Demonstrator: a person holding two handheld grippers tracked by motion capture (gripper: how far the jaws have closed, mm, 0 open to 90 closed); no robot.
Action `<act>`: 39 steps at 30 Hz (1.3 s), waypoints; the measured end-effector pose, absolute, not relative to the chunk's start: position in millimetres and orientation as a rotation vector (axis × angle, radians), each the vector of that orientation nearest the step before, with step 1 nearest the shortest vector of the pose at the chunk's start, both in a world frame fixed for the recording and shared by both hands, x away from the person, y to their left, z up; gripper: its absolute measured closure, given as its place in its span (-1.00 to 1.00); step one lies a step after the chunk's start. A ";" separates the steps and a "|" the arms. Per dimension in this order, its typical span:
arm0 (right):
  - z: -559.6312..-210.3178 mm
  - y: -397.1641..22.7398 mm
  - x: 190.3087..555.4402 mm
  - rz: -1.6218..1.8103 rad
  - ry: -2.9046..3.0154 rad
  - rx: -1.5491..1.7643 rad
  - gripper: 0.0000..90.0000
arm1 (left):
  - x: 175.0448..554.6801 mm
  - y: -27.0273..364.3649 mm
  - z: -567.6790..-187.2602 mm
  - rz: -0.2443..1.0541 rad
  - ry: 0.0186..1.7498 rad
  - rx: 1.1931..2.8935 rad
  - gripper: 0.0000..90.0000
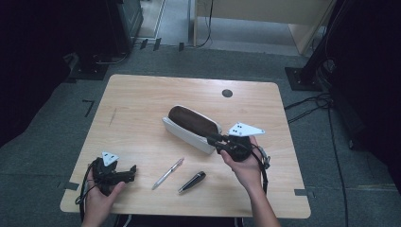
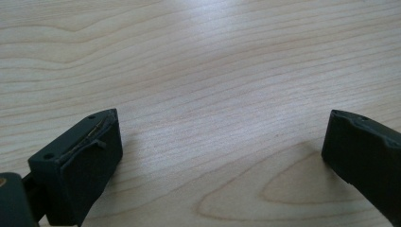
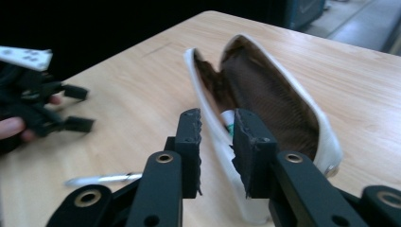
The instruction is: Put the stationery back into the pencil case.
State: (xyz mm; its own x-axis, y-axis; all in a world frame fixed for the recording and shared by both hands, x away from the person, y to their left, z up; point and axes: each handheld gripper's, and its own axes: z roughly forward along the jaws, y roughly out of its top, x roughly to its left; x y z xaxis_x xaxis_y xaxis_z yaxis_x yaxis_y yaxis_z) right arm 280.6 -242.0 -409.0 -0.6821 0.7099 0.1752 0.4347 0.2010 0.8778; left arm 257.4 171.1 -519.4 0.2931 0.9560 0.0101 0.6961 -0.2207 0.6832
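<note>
Nearest the camera in the high view, the left gripper (image 1: 134, 171) rests at the front left corner of the pale wooden counter (image 1: 142, 104), held by the person's left hand (image 1: 97, 198); its jaws stand wide apart over bare wood, with nothing between them. Toward the middle lie a slim silver pen (image 1: 168, 173) and, just beside it, a short black pen-like object (image 1: 192, 182), apart from each other. Behind them sits an open white pencil case with a brown lining (image 1: 191, 125), lying aslant near the centre of the counter. The right gripper (image 1: 212, 138), held in the right hand (image 1: 243, 168), is at the case's near end. Its jaws are slightly parted, with the white rim of the case between them; whether the pads touch it cannot be told.
</note>
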 end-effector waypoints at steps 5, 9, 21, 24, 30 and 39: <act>-414.3 -248.8 258.8 1.499 2.252 1.004 0.51 | 257.4 171.2 -519.4 0.593 1.469 1.996 -1.00; -427.2 -248.7 246.5 1.486 2.314 0.947 0.45 | 257.4 171.2 -519.4 0.592 1.469 1.996 -1.00; -468.2 -238.6 241.1 1.481 2.474 0.857 0.16 | 257.4 171.2 -519.4 0.593 1.468 1.997 -1.00; -473.3 -236.8 240.2 1.487 2.485 0.844 0.06 | 257.4 171.0 -519.4 0.592 1.463 1.999 -1.00; -490.6 -236.4 240.7 1.518 2.525 0.863 -0.04 | 256.8 170.6 -519.4 0.588 1.456 2.006 -1.00; -502.9 -230.0 242.0 1.517 2.589 0.829 -0.15 | 256.9 170.6 -519.4 0.588 1.457 2.006 -1.00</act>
